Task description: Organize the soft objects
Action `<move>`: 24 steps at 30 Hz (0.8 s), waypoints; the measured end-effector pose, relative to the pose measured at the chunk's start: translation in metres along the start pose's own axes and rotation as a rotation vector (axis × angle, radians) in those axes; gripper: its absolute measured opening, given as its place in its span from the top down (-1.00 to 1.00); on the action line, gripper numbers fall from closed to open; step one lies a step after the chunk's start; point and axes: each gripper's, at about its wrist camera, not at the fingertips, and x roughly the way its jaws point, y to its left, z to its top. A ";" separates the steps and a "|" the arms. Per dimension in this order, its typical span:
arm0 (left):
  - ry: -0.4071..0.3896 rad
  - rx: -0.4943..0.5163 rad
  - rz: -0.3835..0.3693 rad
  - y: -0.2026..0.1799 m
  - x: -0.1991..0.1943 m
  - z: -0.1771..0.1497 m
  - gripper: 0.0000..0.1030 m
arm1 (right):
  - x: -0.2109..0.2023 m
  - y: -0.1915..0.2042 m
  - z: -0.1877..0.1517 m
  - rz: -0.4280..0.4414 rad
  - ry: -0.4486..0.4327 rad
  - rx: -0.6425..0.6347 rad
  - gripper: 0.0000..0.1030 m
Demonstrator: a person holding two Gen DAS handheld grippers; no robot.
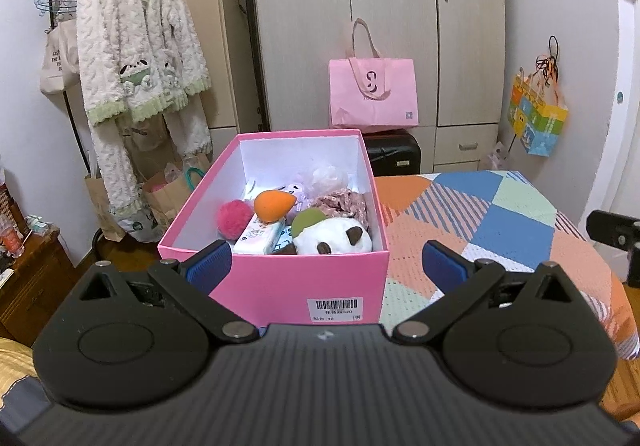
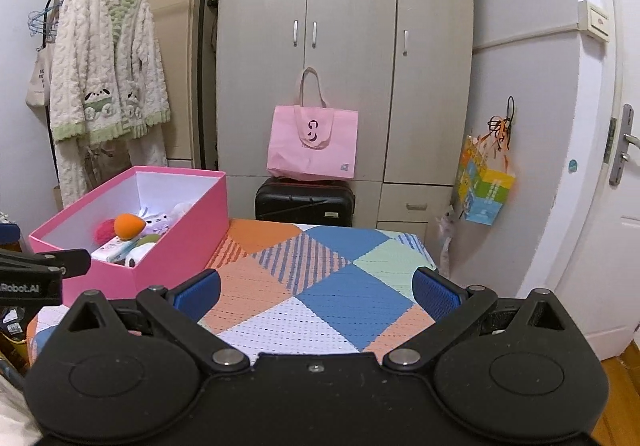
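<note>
- Left gripper (image 1: 326, 264): blue pads spread wide, nothing between them, hovering just short of the near wall of the pink box (image 1: 276, 282)
- Right gripper (image 2: 318, 292): likewise released and empty, poised over the bare patchwork cover (image 2: 340, 286), well to the right of the box
- Inside the box: panda plush (image 1: 332, 240) in the near right corner, tissue pack (image 1: 260, 236) beside it, orange sponge (image 1: 274, 205) resting on the pack, pink pompom (image 1: 233, 219) to the left, floral cloth (image 1: 344, 204) and a pale bundle toward the back
- No soft item visible on the cover outside the box, so probably near the end: gathering looks done, maybe only tidying left
- If tidying: best to descend straight from above, clear of the rim, pinch plush gently at its bulk, avoid nudging the light cardboard box sideways on the soft bedding
- Sponge perched loosely; likely to roll if the pack shifts
- Surface: bed-like top under a cover of orange, blue and mint diamonds, yielding rather than firm
- Room beyond: grey wardrobe (image 2: 344, 46), pink tote bag (image 2: 312, 142) on a black suitcase (image 2: 306, 202), fluffy robe (image 1: 136, 58) on a rack at left, colourful bag (image 2: 484, 186) hanging near a white door
</note>
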 end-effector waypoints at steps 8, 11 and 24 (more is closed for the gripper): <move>-0.044 -0.013 0.052 0.001 0.002 -0.009 -1.00 | -0.004 0.004 -0.002 -0.008 -0.002 0.005 -1.00; -0.070 -0.007 0.050 0.001 0.001 -0.012 -1.00 | -0.004 0.005 -0.003 -0.022 -0.008 0.000 -1.00; -0.079 0.009 0.011 -0.005 -0.005 -0.016 -1.00 | -0.004 0.010 -0.008 -0.069 -0.020 0.013 -1.00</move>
